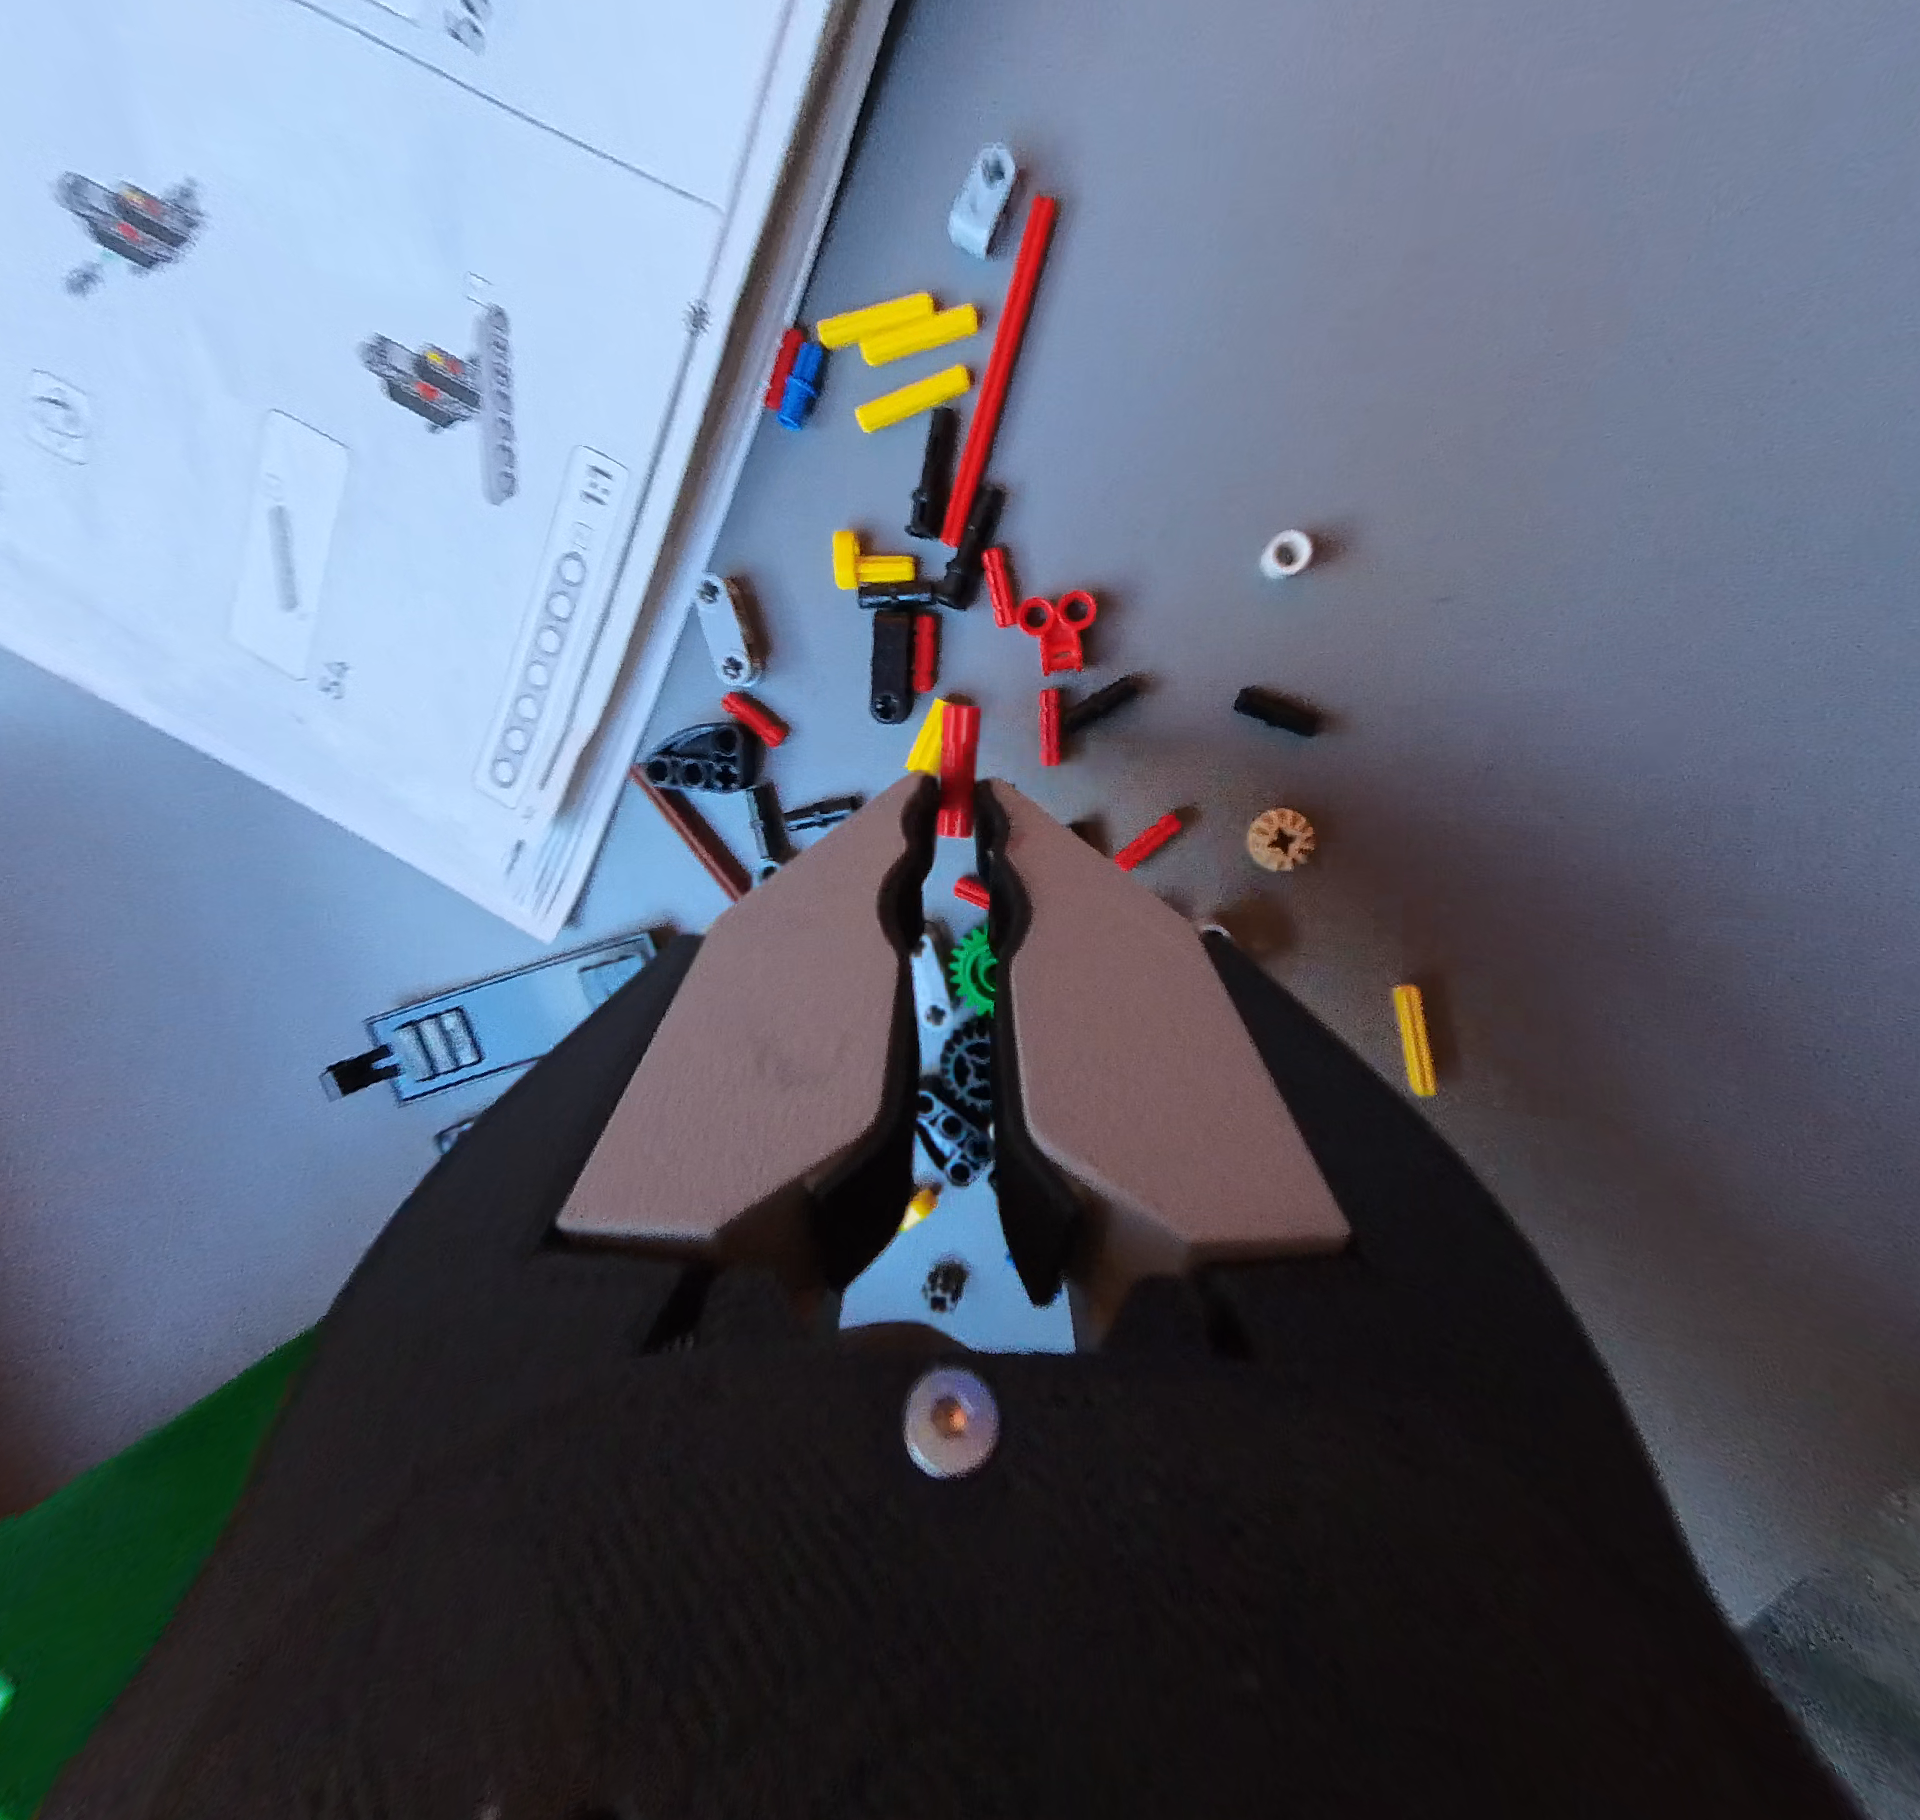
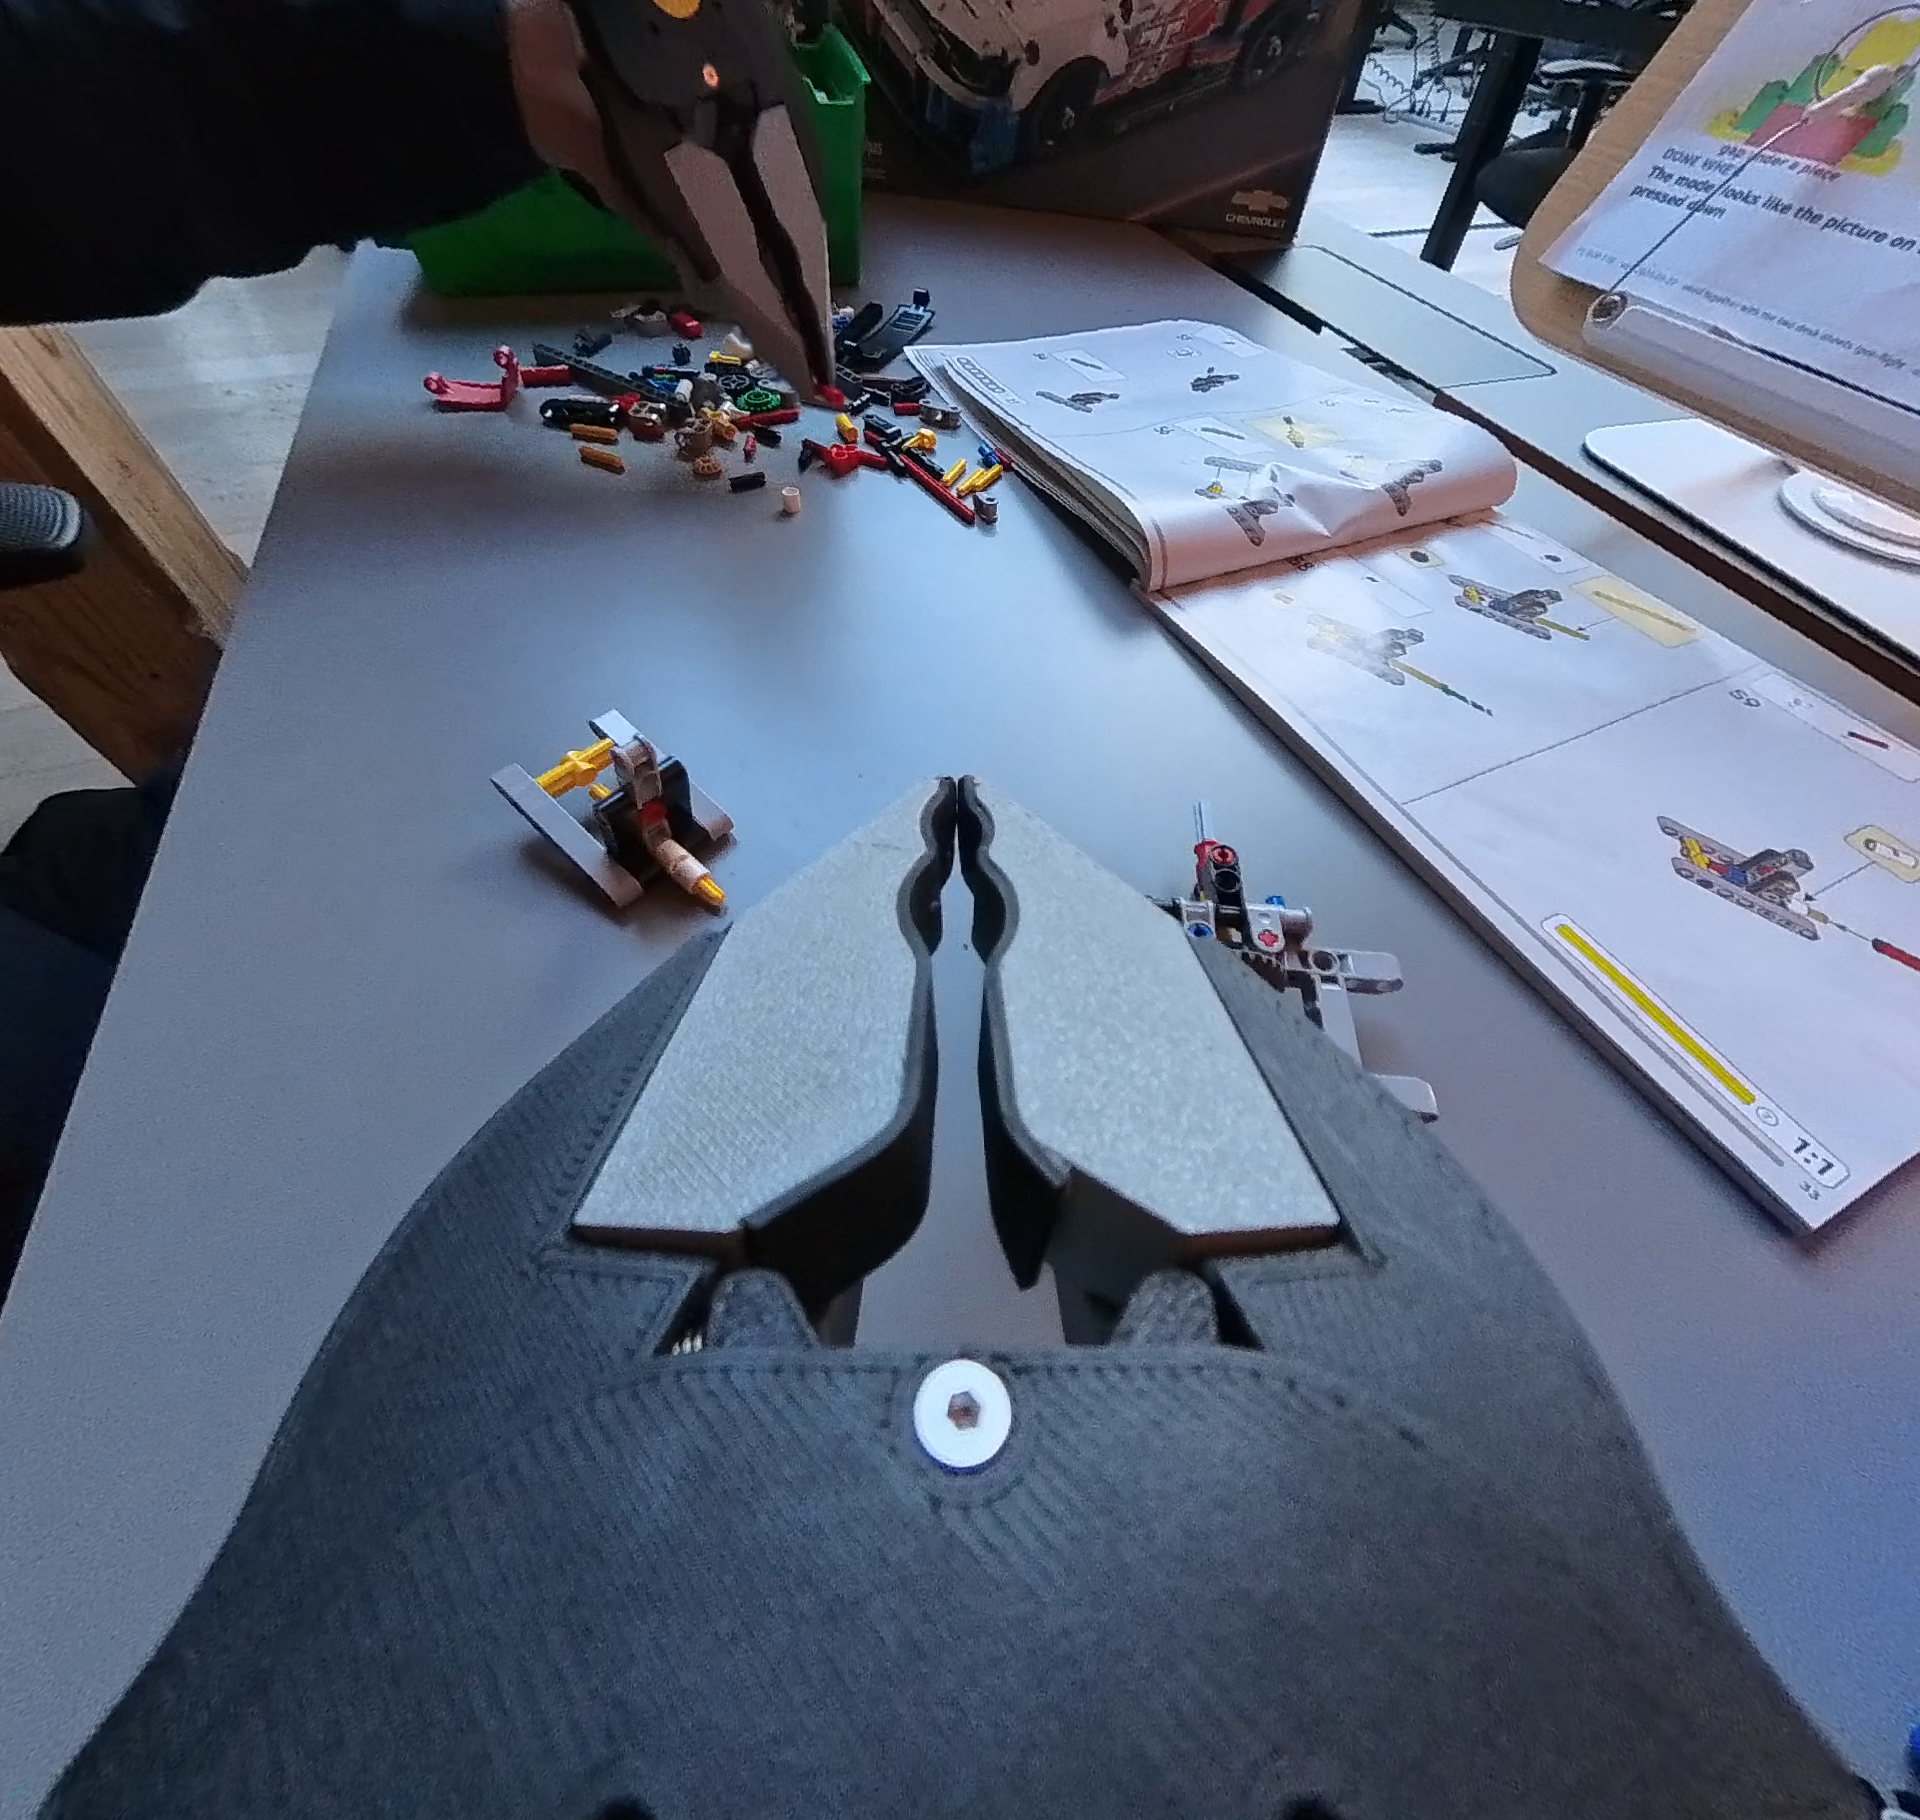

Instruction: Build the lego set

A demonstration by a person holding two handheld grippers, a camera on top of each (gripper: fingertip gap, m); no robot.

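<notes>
My left gripper [image 1: 956, 794] is shut on a short red pin [image 1: 958, 747], which is pinched at its near end and sticks out past the fingertips. A yellow pin [image 1: 923, 740] lies just behind it on the grey table [image 1: 1507, 316]. In the right wrist view the left gripper [image 2: 821, 383] points down into the pile of small parts [image 2: 727, 409], with a bit of red at its tip. My right gripper [image 2: 957, 783] is shut with its tips touching and nothing between them. It hovers over the table between a small grey, black and yellow assembly [image 2: 623, 820] and a second assembly [image 2: 1278, 939].
An open instruction booklet [image 2: 1247, 461] lies to the right of the pile and shows in the left wrist view [image 1: 364, 316]. A long red axle [image 1: 1003, 368], yellow pins [image 1: 894, 321], a green gear [image 1: 971, 970] and a tan gear [image 1: 1280, 838] lie scattered. A green bin [image 2: 582, 232] and a car box [image 2: 1122, 56] stand behind. Spacing between my two grippers at the tips: around 30 centimetres. The right gripper is farther from the green gear [image 1: 971, 970], some 35 centimetres, than the left, some 5 centimetres. It is also in sight in the right wrist view [image 2: 766, 398].
</notes>
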